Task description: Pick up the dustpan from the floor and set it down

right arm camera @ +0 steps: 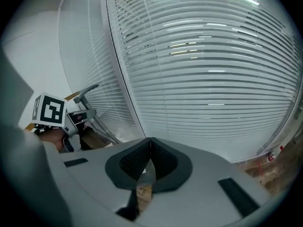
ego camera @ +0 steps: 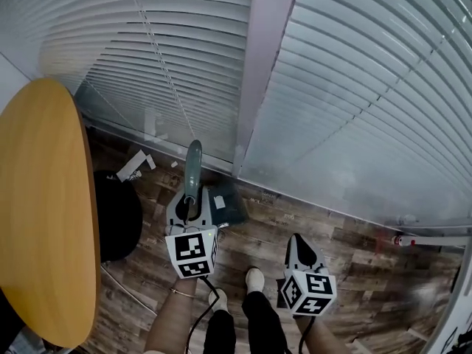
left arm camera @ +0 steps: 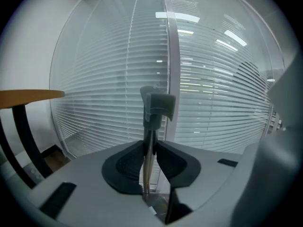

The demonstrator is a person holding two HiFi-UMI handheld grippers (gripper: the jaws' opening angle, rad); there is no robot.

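Head view | dustpan [ego camera: 193,169] handle upright, pan low | left gripper [ego camera: 191,211] clamps handle

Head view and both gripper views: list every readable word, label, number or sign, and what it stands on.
No text can be read anywhere.
Marker cubes: square patterns only, no letters.
White patch on the dustpan: too small to read.
Paper scrap: too blurred to read.

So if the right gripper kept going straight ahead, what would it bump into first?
Probably the window blinds, low down near the floor. Nothing shows between them and the right gripper, though distance is hard to judge.
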